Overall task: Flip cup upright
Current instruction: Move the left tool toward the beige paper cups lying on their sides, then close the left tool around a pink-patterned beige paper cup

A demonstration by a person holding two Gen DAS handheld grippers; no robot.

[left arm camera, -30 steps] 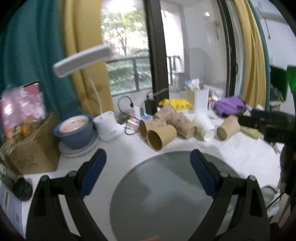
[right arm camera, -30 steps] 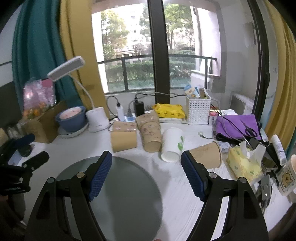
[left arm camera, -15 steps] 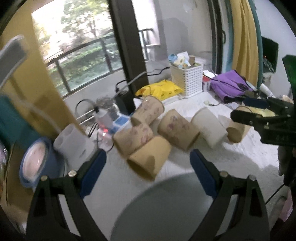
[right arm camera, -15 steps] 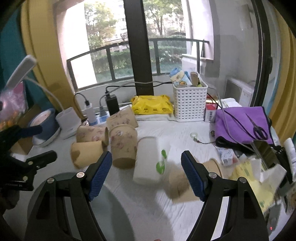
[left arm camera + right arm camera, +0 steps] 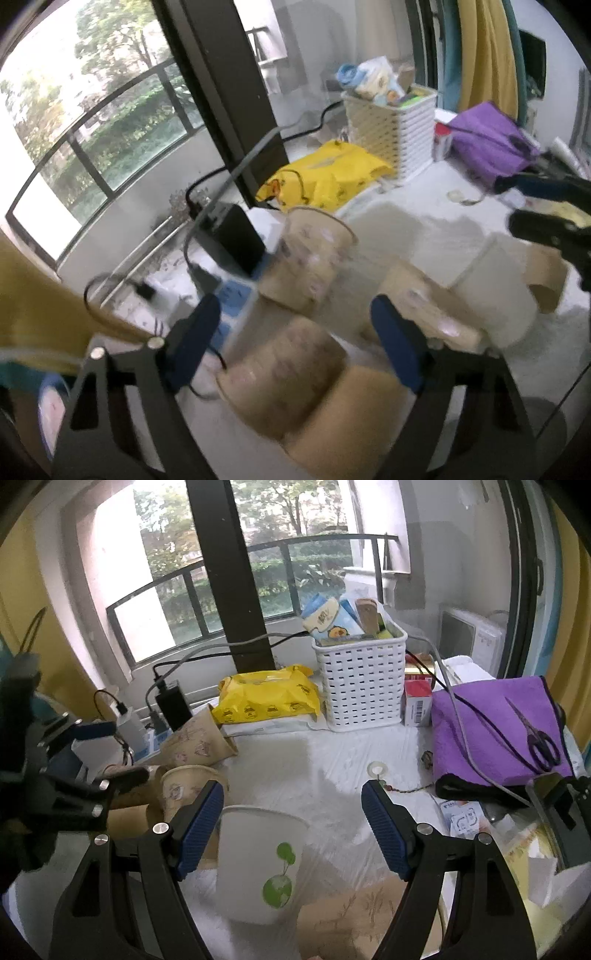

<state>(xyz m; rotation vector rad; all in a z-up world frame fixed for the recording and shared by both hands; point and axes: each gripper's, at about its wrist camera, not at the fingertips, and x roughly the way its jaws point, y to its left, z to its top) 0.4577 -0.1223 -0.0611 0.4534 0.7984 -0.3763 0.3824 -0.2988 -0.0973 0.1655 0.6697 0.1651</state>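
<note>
Basket (image 5: pixel 360 686) and pouch (image 5: pixel 267 698) behind cups (image 5: pixel 258 864)

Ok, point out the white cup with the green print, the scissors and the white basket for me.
white cup (image 5: pixel 255 864), right wrist view, on its side wall left of the green print.
scissors (image 5: pixel 542 746), right wrist view, on the handle loops.
white basket (image 5: pixel 360 686), right wrist view, on its front wall.

white cup (image 5: pixel 258 864) | green leaf-and-globe print | lying on its side, mouth toward 12 o'clock | brown cups (image 5: pixel 192 786) touching at 10 o'clock
</note>
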